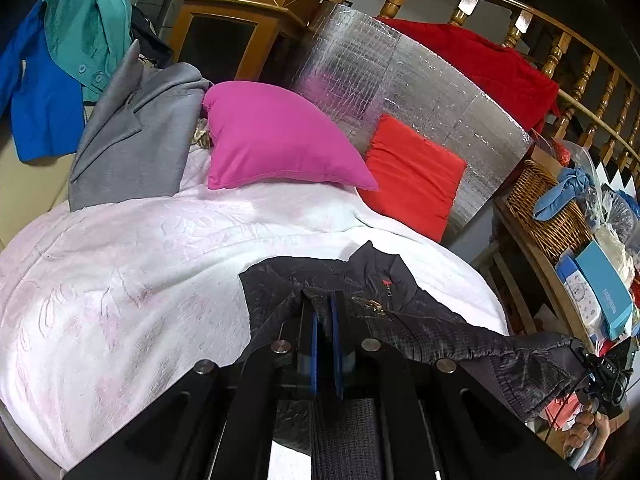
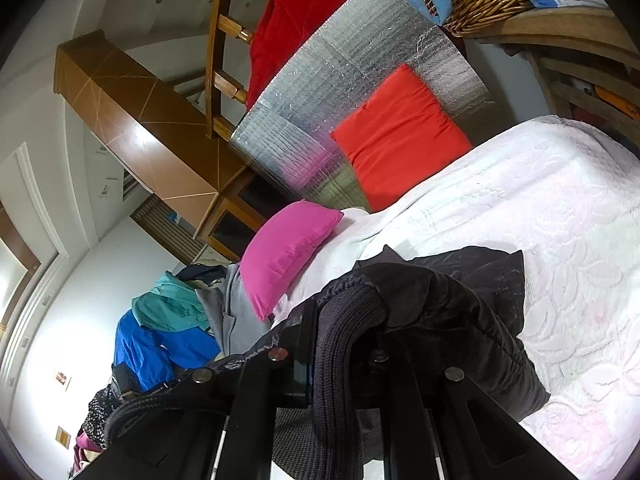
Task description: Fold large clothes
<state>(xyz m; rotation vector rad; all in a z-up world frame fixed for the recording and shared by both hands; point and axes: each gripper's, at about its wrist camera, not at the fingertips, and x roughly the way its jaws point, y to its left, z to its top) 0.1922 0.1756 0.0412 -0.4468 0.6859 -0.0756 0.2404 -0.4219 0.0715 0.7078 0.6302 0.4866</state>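
Left gripper (image 1: 325, 312) pinches the dark quilted zip jacket (image 1: 360, 300); right gripper (image 2: 340, 320) clamps its ribbed cuff (image 2: 344, 344), sleeve stretched rightward.

The left wrist view looks forward and down along its gripper (image 1: 324, 320) across the bed (image 1: 120, 272), close over the jacket (image 1: 400, 320), with the pink pillow (image 1: 276, 140) at 12 o'clock. The right wrist view is rolled steeply, bed (image 2: 560, 220) at 3 o'clock, jacket (image 2: 460, 312) pressed close. Both share the pillows, the foil panel (image 1: 420, 80) and the railing.
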